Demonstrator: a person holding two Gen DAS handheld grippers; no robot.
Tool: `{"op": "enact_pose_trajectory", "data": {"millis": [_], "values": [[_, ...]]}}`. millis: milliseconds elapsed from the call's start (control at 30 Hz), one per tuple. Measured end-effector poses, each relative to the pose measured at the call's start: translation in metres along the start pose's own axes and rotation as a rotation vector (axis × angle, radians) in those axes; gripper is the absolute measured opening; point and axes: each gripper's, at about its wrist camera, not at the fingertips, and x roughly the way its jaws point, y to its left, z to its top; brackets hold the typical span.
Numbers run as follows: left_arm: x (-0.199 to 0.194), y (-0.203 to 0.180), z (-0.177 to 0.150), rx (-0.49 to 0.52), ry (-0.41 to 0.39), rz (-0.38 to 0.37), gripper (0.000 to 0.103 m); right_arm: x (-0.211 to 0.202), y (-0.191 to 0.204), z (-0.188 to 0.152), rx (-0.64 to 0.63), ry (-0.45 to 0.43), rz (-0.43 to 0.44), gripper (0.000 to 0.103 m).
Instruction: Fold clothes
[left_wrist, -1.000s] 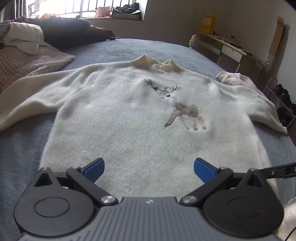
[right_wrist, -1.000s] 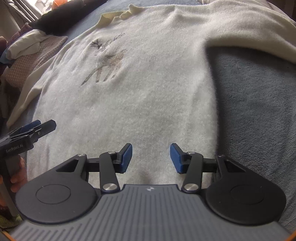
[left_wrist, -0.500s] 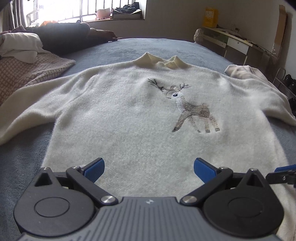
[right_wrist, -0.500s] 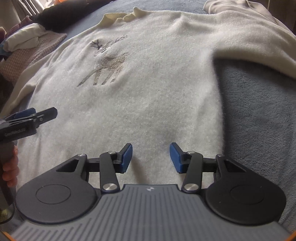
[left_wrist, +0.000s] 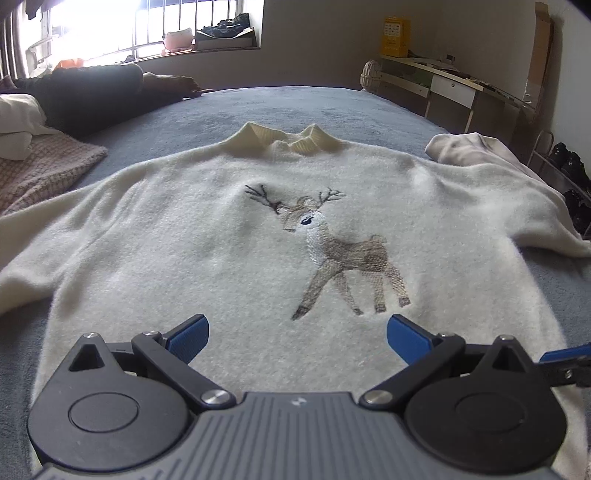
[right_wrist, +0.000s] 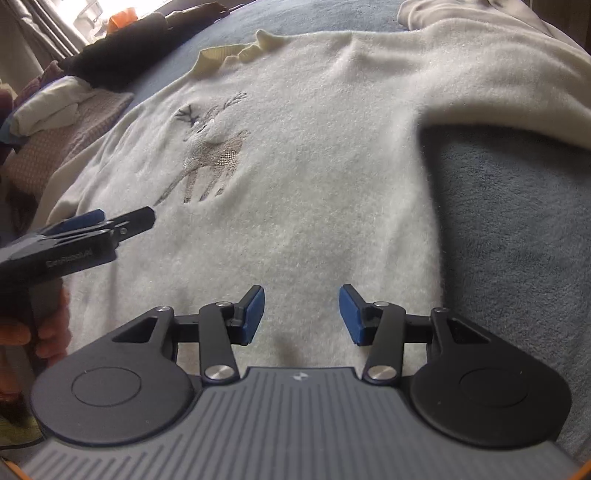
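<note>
A cream sweater (left_wrist: 236, 258) with an embroidered deer (left_wrist: 332, 251) lies flat, front up, on the blue-grey bed (left_wrist: 295, 107), collar away from me. My left gripper (left_wrist: 297, 336) hovers open over its lower front, just below the deer, with nothing between its blue pads. In the right wrist view the sweater (right_wrist: 314, 184) fills the frame. My right gripper (right_wrist: 302, 314) stands open above the hem area near the sweater's right side, holding nothing. The left gripper (right_wrist: 122, 221) shows at the left edge there, with a hand (right_wrist: 48, 332) on its handle.
Folded clothes, a pink knit (left_wrist: 40, 170) and a dark garment (left_wrist: 92, 92), lie at the bed's far left. Another pale garment (left_wrist: 465, 147) sits by the sweater's right shoulder. A desk (left_wrist: 443, 81) and a shoe rack (left_wrist: 569, 173) stand beyond the right edge of the bed.
The left gripper has moved forward over the sweater, so the deer now lies closer to its pads. The right gripper has barely shifted. Both stay open.
</note>
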Motion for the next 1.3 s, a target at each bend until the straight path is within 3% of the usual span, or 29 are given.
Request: {"op": "enact_pose_trajectory", "data": {"millis": [133,267,500,733,833,900,933,967,1033,1133,1300], "values": [[0.015,-0.011,0.006,0.034,0.004,-0.005,0.103,-0.033,-0.052,0.017,0.194,-0.112,0.044,0.045],[0.027,-0.015,0.006,0.038,0.014,-0.011,0.103,-0.058,-0.138,0.03,0.486,-0.275,0.105,0.046],[0.039,-0.019,-0.001,0.05,0.029,0.018,0.103,-0.068,-0.275,0.017,0.97,-0.506,0.121,0.048],[0.043,-0.02,0.0,0.045,0.045,0.026,0.103,-0.05,-0.347,0.011,1.232,-0.658,0.147,0.048],[0.043,-0.019,0.0,0.042,0.046,0.026,0.103,-0.039,-0.366,0.019,1.286,-0.681,0.177,0.047],[0.043,-0.019,-0.001,0.042,0.044,0.025,0.103,-0.038,-0.37,0.025,1.272,-0.683,0.139,0.045],[0.043,-0.019,-0.002,0.042,0.044,0.025,0.103,-0.039,-0.371,0.028,1.262,-0.687,0.114,0.037],[0.043,-0.019,-0.002,0.042,0.043,0.025,0.103,-0.041,-0.371,0.031,1.25,-0.695,0.083,0.02],[0.043,-0.019,-0.001,0.04,0.045,0.025,0.103,-0.048,-0.37,0.031,1.238,-0.729,0.046,0.009],[0.043,-0.019,-0.001,0.039,0.049,0.021,0.103,-0.062,-0.362,0.03,1.201,-0.8,0.028,0.006],[0.042,-0.017,-0.003,0.042,0.042,0.013,0.103,-0.1,-0.334,0.049,1.037,-0.893,0.06,0.005]]}}
